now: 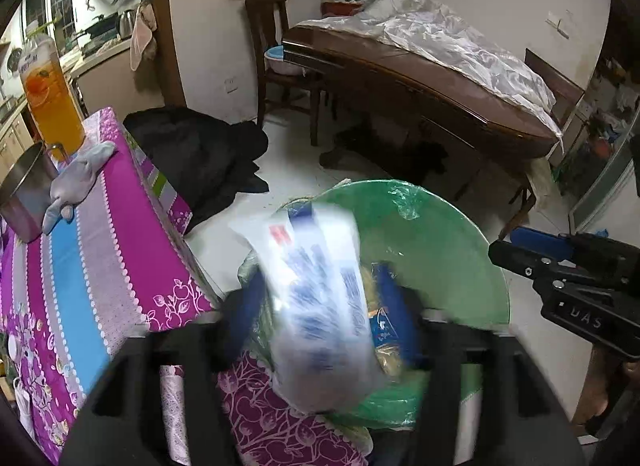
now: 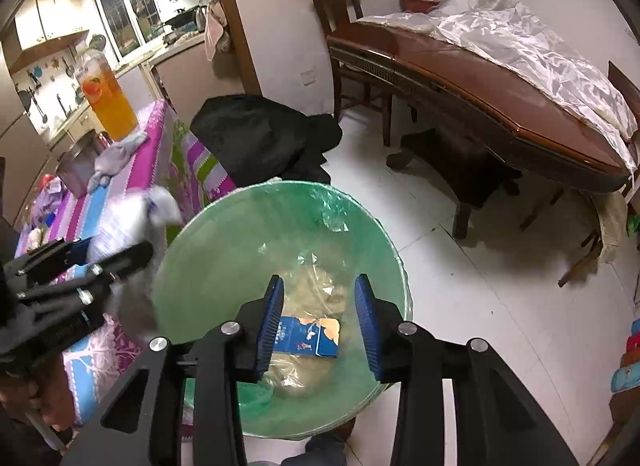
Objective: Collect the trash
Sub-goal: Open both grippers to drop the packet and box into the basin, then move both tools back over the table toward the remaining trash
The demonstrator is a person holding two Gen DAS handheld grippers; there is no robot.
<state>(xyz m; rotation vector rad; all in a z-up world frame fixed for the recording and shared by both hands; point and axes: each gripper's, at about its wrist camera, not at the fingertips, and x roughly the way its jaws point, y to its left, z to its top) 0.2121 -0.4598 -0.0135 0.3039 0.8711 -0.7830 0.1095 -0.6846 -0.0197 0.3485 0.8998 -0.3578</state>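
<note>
1. Two tools hang over the green-lined bin (image 2: 224, 250), which stands on the floor at the right edge of the bench (image 1: 80, 250) with the striped pink cloth.
2. Left tool (image 1: 324, 306): its jaws stand apart, and a blurred white plastic wrapper with blue print (image 1: 316, 298) sits between them, above the near left part of the bin; I judge it loose and dropping, not pinched.
3. Right tool (image 2: 320, 322): its blue pads are apart with nothing between them, above the middle of the bin.
4. Already in the bin lie a blue carton (image 2: 308, 336) and crumpled clear plastic.
5. Risk: the wrapper is near the bin's left rim, beside the bench edge. Being light, it could catch the rim or drift down between bin and bench.
6. Risk: the wrapper could cling to a jaw and get carried away when the tool lifts.
7. Risk: the loose liner could be snagged by a low tool and pulled off the rim.
</note>
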